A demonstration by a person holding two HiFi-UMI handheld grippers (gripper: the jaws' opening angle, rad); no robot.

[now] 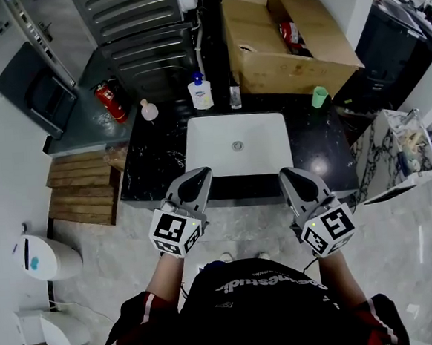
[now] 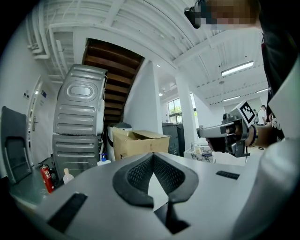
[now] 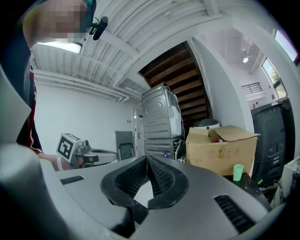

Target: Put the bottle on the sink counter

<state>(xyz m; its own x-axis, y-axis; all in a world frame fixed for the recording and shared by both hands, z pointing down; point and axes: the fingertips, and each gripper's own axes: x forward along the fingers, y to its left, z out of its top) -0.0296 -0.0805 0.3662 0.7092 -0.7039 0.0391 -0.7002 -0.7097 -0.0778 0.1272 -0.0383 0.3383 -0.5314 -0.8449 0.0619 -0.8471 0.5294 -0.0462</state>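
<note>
A small clear bottle with a pale cap (image 1: 149, 110) stands upright at the back left of the black sink counter (image 1: 152, 162); the left gripper view shows this bottle (image 2: 68, 176) low on the left. My left gripper (image 1: 198, 175) (image 2: 153, 155) hovers over the counter's front edge, shut with nothing in it. My right gripper (image 1: 291, 174) (image 3: 146, 158) is level with it on the right, also shut and empty. Both point toward the white basin (image 1: 236, 145), well short of the bottle.
A soap pump bottle (image 1: 200, 92) and the tap (image 1: 234, 96) stand behind the basin, a green cup (image 1: 319, 96) at the back right. An open cardboard box (image 1: 283, 36) sits behind the counter. A red fire extinguisher (image 1: 111, 102) and wooden pallets (image 1: 83, 189) lie left.
</note>
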